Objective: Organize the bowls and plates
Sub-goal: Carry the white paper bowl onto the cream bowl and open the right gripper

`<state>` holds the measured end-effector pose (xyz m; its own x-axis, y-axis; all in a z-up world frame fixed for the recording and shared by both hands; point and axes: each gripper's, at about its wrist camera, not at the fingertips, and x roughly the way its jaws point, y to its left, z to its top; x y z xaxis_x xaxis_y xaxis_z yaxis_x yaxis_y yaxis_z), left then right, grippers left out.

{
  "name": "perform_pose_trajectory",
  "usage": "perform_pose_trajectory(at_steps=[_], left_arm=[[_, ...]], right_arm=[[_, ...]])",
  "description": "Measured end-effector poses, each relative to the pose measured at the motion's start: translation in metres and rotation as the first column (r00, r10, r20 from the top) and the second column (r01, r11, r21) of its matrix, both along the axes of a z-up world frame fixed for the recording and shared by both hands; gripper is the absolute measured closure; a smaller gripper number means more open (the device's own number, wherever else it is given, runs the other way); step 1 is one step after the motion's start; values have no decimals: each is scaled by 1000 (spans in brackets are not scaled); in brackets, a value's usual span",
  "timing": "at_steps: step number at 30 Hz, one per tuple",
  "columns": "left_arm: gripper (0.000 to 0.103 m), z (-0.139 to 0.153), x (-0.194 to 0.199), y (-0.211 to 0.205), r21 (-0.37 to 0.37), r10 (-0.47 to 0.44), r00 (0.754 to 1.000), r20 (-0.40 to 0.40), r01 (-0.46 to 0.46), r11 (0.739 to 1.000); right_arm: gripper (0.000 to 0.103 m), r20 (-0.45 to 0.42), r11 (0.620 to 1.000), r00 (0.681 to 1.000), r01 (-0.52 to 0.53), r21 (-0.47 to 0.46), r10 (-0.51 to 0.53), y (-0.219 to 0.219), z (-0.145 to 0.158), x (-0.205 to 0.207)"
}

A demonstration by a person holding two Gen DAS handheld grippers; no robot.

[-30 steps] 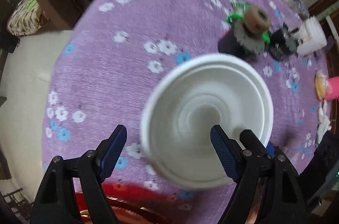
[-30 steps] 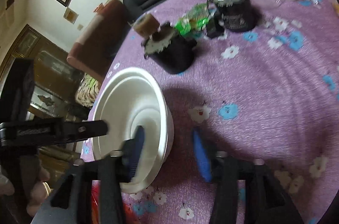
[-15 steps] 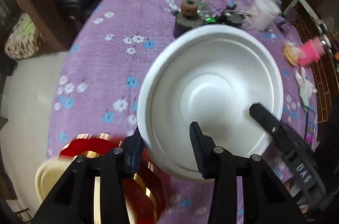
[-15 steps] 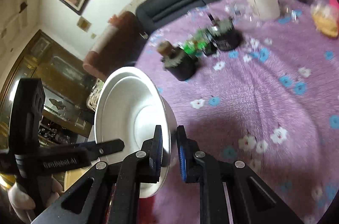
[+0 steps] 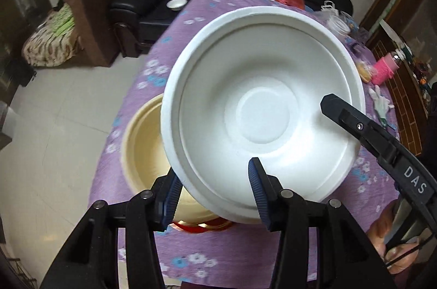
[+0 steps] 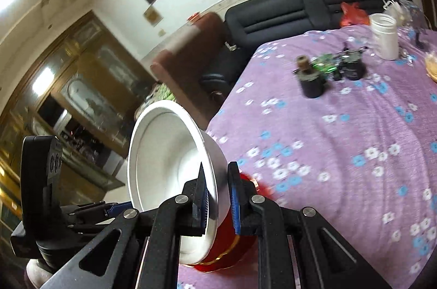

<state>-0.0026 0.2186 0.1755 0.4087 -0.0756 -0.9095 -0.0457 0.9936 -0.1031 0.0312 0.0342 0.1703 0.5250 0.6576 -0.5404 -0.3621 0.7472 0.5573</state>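
Reading what lettering I can first: the white letters "DAS" show on the black arm of my right gripper where it crosses the lower right of the left wrist view. I can make out no other writing; the white jar at the far end of the table is too blurred to read.

My white foam bowl is plain, round and deep, with a flat circular base, a stepped ring inside and a thick rolled rim. It is off the table, tilted so its opening faces my left camera, above the near edge of the purple flowered tablecloth.

My left gripper is closed on the bowl's lower rim: one blue ribbed pad sits inside the bowl, the other outside beneath the wall. In the right wrist view my right gripper is narrowed on the opposite side of the same bowl, one pad inside and one against the outer wall, so I hold it from both sides.

Beneath the white bowl, a cream bowl lies on the cloth, partly covered by it. A red dish with a gold edge sits under them at the near table edge.

Farther off stand two dark pots and a green wrapper, well apart from my bowl.
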Motion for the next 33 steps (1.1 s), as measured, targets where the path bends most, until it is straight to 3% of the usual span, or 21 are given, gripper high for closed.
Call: perform_pose_trajectory(at_steps=[7,11,13,16,17,19,22,25,28,33], left_arm=[[57,-41,0,42,-74,62,997,-49,-66,995],[56,-37,1,47,-111,57,998,-16,-59,992],[48,-32,-4,49,-132,44,999,9,-42,990],[44,-26,-12,48,-135,31,998,50,-24,991],[44,-25,-15,48,-139,28,998,59,-20,990],[42,-24,-20,51,-153,29,997,70,-18,988],[39,-24,-32,56,-169,36,996,87,-20,985],[36,-21,-44,59,-131,41,991,124,-24,991],[33,-21,-53,60,-74,46,987,156,-35,997],[31,-17,-81,56,12,79,964,255,-85,996]], right_arm=[[87,-43,993,998,-43,-106,39,53,-27,3],[85,-69,991,997,-47,-129,39,64,-42,11],[85,-70,989,997,-52,-137,43,66,-43,11],[84,-65,986,996,-72,-151,62,72,-43,10],[82,-56,984,996,-74,-161,66,74,-43,9],[65,-32,977,997,-81,-198,76,79,-43,5],[50,-2,970,996,-87,-228,89,85,-43,0],[34,65,956,994,-70,-285,92,88,-39,-7],[33,124,946,989,-40,-321,83,88,-37,-13],[32,157,958,986,1,-286,46,70,-32,-22]])
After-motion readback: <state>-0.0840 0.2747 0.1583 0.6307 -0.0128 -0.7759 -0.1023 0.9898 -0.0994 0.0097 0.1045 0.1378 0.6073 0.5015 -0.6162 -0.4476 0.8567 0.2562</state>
